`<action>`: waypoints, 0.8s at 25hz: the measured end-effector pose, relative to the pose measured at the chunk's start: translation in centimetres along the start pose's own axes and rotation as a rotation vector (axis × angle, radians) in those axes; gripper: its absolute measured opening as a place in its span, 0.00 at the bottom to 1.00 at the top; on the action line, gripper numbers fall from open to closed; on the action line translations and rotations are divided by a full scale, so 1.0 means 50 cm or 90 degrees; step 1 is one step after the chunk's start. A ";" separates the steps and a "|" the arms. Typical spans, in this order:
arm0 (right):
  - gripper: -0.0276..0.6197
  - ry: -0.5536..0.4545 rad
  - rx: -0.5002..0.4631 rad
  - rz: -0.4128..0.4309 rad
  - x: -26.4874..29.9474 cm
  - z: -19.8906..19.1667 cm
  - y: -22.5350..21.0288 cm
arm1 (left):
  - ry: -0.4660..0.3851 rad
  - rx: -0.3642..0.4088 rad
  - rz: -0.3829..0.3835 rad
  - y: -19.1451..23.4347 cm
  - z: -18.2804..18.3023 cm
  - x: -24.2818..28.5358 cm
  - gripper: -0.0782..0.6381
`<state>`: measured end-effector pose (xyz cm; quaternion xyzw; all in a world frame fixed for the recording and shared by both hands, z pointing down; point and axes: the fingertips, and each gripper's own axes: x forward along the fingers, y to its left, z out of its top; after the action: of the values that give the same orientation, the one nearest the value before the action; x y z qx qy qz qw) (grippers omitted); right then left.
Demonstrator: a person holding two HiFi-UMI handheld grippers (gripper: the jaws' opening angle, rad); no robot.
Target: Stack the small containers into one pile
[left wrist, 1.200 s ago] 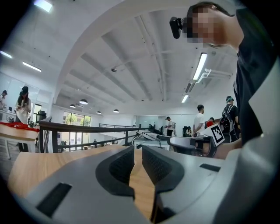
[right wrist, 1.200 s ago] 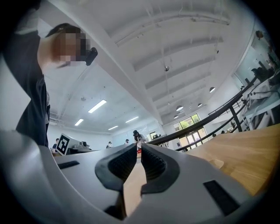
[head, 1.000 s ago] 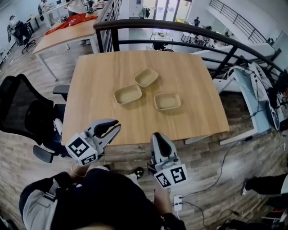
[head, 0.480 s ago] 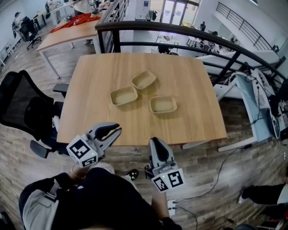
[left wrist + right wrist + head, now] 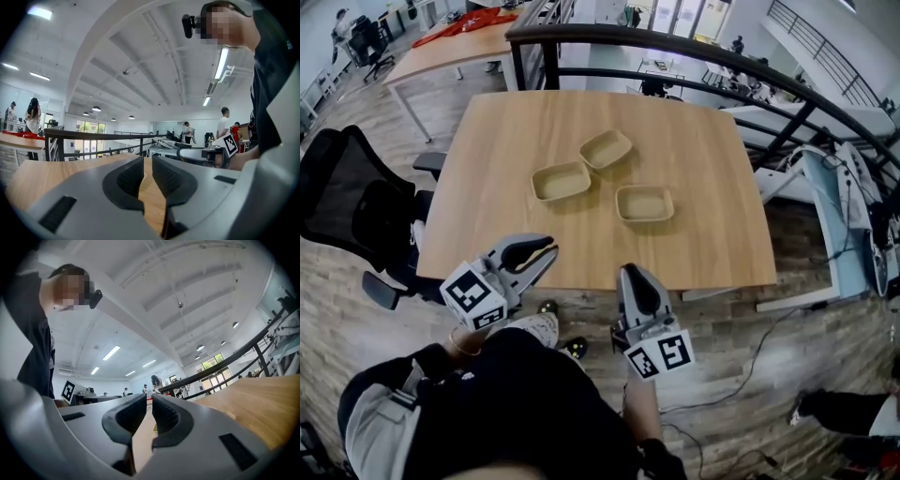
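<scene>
**Both hand-held grippers closed and empty; containers unstacked**

Three shallow tan rectangular containers lie separately, open side up, near the middle of the light wooden surface. The left container sits just beside the far container, corner to corner; whether they touch cannot be told. The right container lies near both, apart from them.

The left hand-held gripper hangs over the near edge of the surface, jaws together with only a thin slit, nothing between them. The right hand-held gripper is just short of that edge, jaws likewise together and empty. Both are well apart from the containers.

A black office chair stands left of the surface
</scene>
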<state>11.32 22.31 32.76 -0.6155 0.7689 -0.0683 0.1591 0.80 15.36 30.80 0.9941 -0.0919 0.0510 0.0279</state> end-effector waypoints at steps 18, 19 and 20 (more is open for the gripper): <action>0.09 0.074 -0.141 0.072 0.181 0.041 -0.081 | -0.038 0.014 0.023 0.153 0.034 0.100 0.17; 0.09 0.080 -0.148 0.079 0.195 0.041 -0.086 | -0.037 0.011 0.028 0.162 0.034 0.102 0.17; 0.09 0.084 -0.148 0.086 0.207 0.039 -0.090 | -0.035 0.008 0.034 0.172 0.032 0.102 0.17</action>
<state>14.14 11.43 30.60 -0.5707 0.8201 -0.0081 0.0398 4.34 5.88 30.17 0.9924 -0.1191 0.0247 0.0176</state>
